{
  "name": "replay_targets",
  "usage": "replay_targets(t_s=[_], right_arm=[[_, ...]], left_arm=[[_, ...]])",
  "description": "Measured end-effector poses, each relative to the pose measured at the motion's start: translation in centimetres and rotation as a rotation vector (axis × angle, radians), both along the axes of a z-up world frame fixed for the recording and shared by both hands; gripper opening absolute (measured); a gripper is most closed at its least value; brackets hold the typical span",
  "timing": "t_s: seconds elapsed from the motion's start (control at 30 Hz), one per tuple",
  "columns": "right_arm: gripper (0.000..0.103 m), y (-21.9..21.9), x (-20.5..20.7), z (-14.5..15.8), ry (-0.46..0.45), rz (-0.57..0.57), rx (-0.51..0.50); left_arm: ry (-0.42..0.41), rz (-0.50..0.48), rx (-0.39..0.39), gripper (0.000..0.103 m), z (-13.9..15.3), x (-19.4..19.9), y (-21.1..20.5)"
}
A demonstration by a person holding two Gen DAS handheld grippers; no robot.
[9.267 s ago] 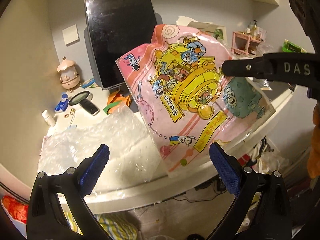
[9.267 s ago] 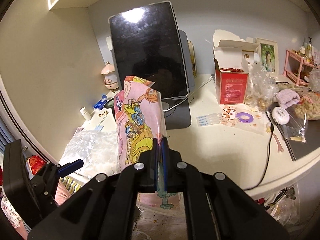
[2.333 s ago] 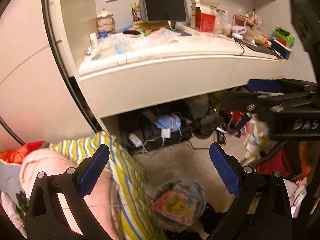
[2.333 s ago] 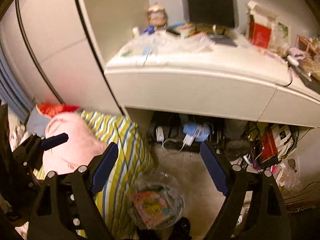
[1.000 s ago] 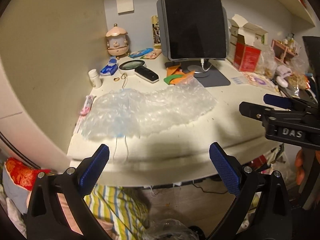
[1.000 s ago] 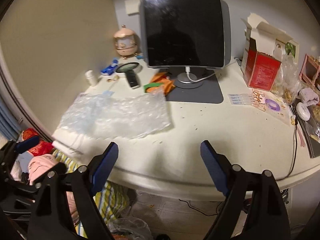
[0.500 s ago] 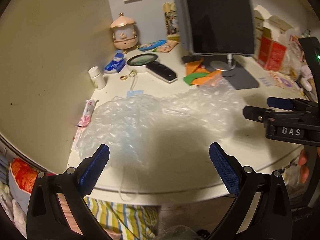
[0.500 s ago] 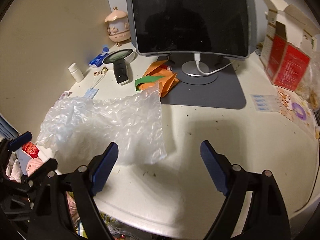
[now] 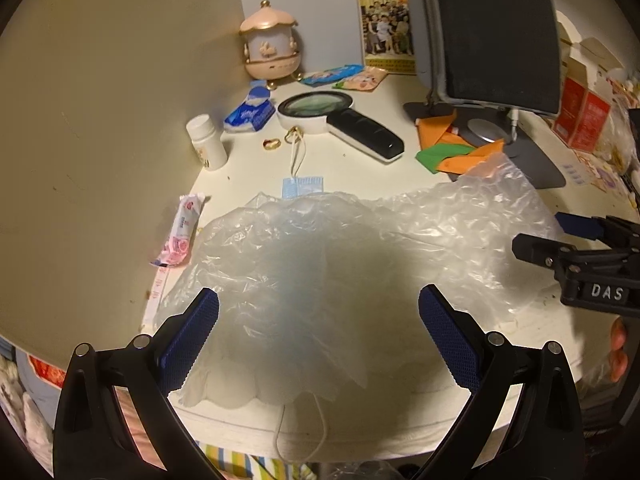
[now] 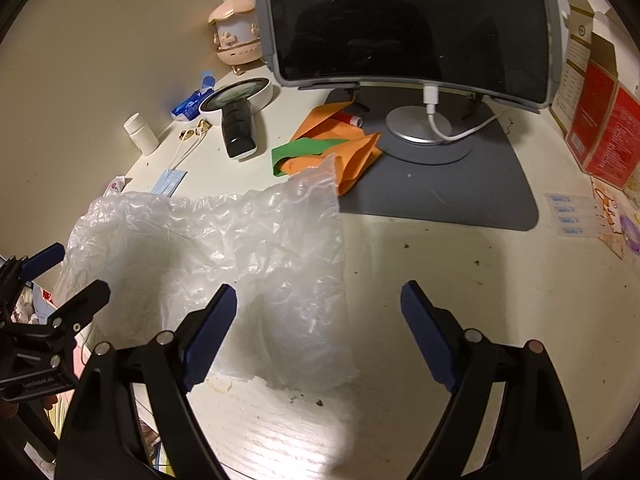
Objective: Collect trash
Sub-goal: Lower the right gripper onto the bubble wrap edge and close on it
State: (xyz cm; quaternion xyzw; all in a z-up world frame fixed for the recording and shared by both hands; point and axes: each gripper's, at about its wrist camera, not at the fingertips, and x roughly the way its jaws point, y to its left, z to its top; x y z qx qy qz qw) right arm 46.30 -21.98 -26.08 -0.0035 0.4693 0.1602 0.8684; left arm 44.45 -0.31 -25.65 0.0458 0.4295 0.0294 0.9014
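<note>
White desk (image 10: 460,264), curved front edge, speckled with dark crumbs; beige wall closed it in on the left. Sheet of clear bubble wrap (image 9: 360,264) lay crumpled across the desk's front left part, its near edge reaching the desk's rim, its far corner touching the orange and green paper (image 10: 340,148). Behind: dark screen (image 10: 408,16) on a round foot over a grey mat (image 10: 460,196), magnifier (image 9: 340,116), white pill bottle (image 9: 208,142), pink lantern ornament (image 9: 270,46), red cartons (image 10: 600,128) at right.

Left hand-held gripper (image 9: 318,340) hovered over the wrap's near edge, jaws spread wide, nothing between them. Right hand-held gripper (image 10: 318,324) likewise wide open and empty, left finger over the wrap's right side, right finger over bare desk. Open surface lay right of the wrap, in front of the mat. Striped fabric (image 9: 232,460) showed below the desk's rim.
</note>
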Motion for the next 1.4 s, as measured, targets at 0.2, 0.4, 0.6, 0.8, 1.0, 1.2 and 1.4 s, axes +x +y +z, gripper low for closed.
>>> replay_targets(t_s=[0.2,0.4,0.6,0.8,1.0,1.2,1.4], right_arm=[[0.081,1.1,0.2,-0.5,0.0,0.016,-0.012],[0.07,2.1,0.1,-0.6,-0.018,0.045,-0.019],[0.048,2.6,0.1,-0.8,-0.009,0.052,-0.007],[0.024,2.8,0.0,-0.8,-0.011,0.057,0.01],[0.013,2.5,-0.4,-0.1,-0.03,0.053,0.03],[0.008,2.2,-1.3,1.4,-0.059,0.057,0.048],[0.008,1.9,-3.2,3.5,-0.103,0.061,0.064]], left_arm=[[0.022,0.01,-0.004,0.097,-1.5,0.9,0.4],[0.02,0.033,-0.034,0.097,-2.4,0.9,0.8],[-0.017,-0.017,-0.019,0.097,-2.2,0.5,-0.1],[-0.037,-0.043,-0.044,0.083,-1.7,0.7,-0.8],[-0.032,-0.046,-0.053,0.072,-1.9,0.8,-0.9],[-0.054,-0.061,-0.06,0.069,-1.2,0.3,-1.1],[-0.087,-0.065,-0.062,0.069,0.3,-0.8,-1.5]])
